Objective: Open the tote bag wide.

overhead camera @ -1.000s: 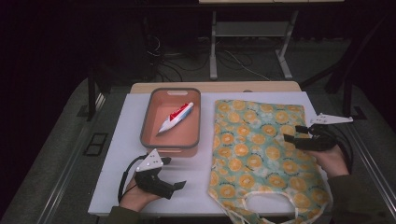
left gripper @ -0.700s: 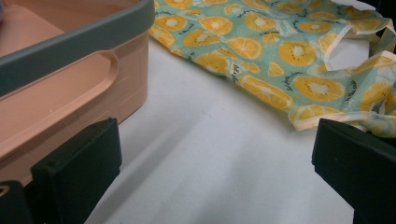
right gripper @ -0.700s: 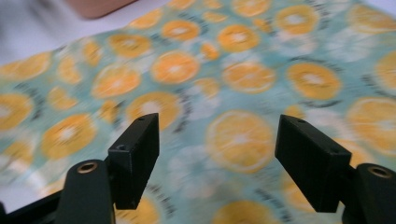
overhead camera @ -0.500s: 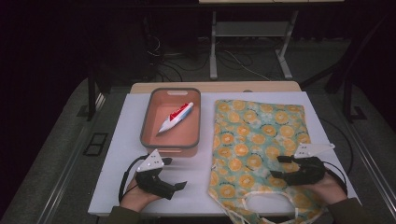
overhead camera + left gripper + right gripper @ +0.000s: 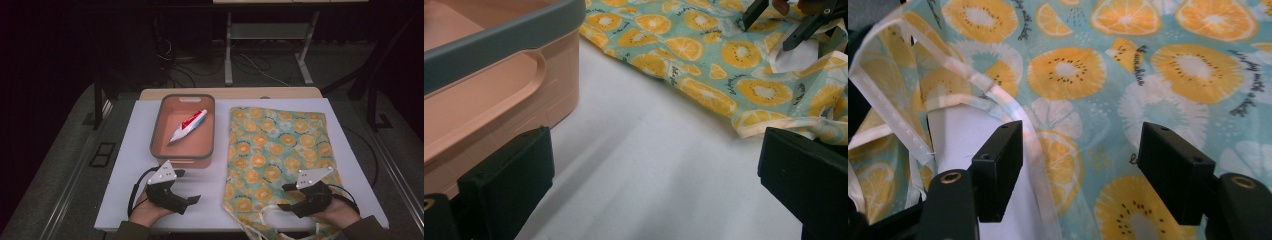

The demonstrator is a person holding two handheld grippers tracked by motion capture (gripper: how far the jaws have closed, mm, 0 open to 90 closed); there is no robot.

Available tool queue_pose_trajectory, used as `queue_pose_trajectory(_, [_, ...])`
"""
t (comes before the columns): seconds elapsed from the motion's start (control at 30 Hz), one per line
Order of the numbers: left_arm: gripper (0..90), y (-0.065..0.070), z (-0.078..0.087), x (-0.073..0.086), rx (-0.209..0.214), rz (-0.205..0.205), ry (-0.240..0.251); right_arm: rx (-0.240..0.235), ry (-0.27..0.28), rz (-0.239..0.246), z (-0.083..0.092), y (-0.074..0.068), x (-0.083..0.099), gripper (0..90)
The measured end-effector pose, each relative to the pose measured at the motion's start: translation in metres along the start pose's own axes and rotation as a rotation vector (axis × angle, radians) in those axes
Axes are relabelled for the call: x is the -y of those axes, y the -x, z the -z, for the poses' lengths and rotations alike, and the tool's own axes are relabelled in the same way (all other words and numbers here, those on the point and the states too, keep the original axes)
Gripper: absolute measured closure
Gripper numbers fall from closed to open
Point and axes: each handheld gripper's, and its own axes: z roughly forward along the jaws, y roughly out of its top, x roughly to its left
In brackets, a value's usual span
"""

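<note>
The tray (image 5: pixel 182 159) is holding a toothpaste tube (image 5: pixel 187 126). The right tongs (image 5: pixel 286 196), released, have moved down to the bag (image 5: pixel 280 145) mouth on the bench (image 5: pixel 135 145). The left tongs (image 5: pixel 186 187) are lying released.

bin: a salmon-pink tray (image 5: pixel 159 127) with a grey rim is parked on the white table top (image 5: pixel 130 145), left of centre | inside: a red-and-white tube (image 5: pixel 186 126) is laid slantwise on the tray floor | behind: metal stand legs (image 5: pixel 229 55) and loose cables (image 5: pixel 260 65) are seen on the dark floor
</note>
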Motion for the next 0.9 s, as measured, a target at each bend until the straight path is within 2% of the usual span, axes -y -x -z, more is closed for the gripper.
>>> queue_pose_trajectory(0.13, [0.3, 0.0001, -0.0002, 0.0004, -0.001, 0.003, -0.001, 0.014, -0.036, 0.036, -0.0088, -0.0008, -0.0005, 36.8])
queue_pose_trajectory(0.17, [0.3, 0.0002, -0.0001, 0.0003, -0.001, 0.002, -0.001, 0.022, -0.03, 0.056, -0.0093, -0.001, -0.0004, 38.2])
queue_pose_trajectory(0.27, [0.3, -0.0001, -0.0007, 0.0005, -0.001, 0.002, -0.003, 0.023, -0.029, 0.066, -0.0097, -0.0011, -0.0005, 42.3])
queue_pose_trajectory(0.3, [0.4, -0.0002, -0.001, 0.0006, 0.0, 0.003, -0.004, 0.018, -0.028, 0.07, -0.0095, -0.0014, -0.0004, 45.5])
queue_pose_trajectory(0.33, [0.4, -0.0002, -0.0013, 0.0006, 0.0, 0.002, -0.006, 0.013, -0.028, 0.068, -0.0093, -0.0018, -0.0008, 53.6])
queue_pose_trajectory(0.37, [0.4, 0.0001, -0.0014, 0.0005, 0.0, 0.001, -0.007, 0.011, -0.027, 0.069, -0.0092, -0.0019, -0.0008, 57.7])
queue_pose_trajectory(0.4, [0.4, 0.0003, -0.0014, 0.0005, 0.001, -0.001, -0.007, 0.011, -0.027, 0.069, -0.0092, -0.0019, -0.0008, 57.7])
queue_pose_trajectory(0.43, [0.4, 0.0006, -0.0014, 0.0005, 0.001, -0.003, -0.009, 0.009, -0.028, 0.061, -0.0089, -0.0019, -0.001, 62.7])
queue_pose_trajectory(0.47, [0.4, 0.0007, -0.0014, 0.0005, 0.0, -0.004, -0.009, 0.002, -0.021, 0.061, -0.0088, -0.0021, -0.0011, 75.3])
queue_pose_trajectory(0.5, [0.4, 0.0007, -0.0013, 0.0005, 0.0, -0.003, -0.01, 0.002, -0.021, 0.061, -0.0088, -0.0021, -0.0011, 75.3])
queue_pose_trajectory(0.6, [0.4, 0.0008, -0.0013, 0.0005, 0.001, -0.002, -0.009, 0.0, -0.019, 0.065, -0.0103, -0.0032, -0.0021, 89.4])
queue_pose_trajectory(0.7, [0.4, 0.0003, -0.0016, 0.0004, 0.001, -0.002, -0.009, 0.004, -0.024, 0.067, -0.0103, -0.0035, -0.0029, 89.9])
queue_pose_trajectory(0.8, [0.4, 0.0002, -0.0014, 0.0004, 0.001, -0.001, -0.008, 0.006, -0.018, 0.047, -0.0099, -0.0033, -0.004, 90.0])
queue_pose_trajectory(0.9, [0.4, 0.0001, -0.001, 0.0004, -0.001, -0.001, -0.007, 0.026, 0.013, 0.03, -0.0084, -0.0011, -0.0088, 90.0])
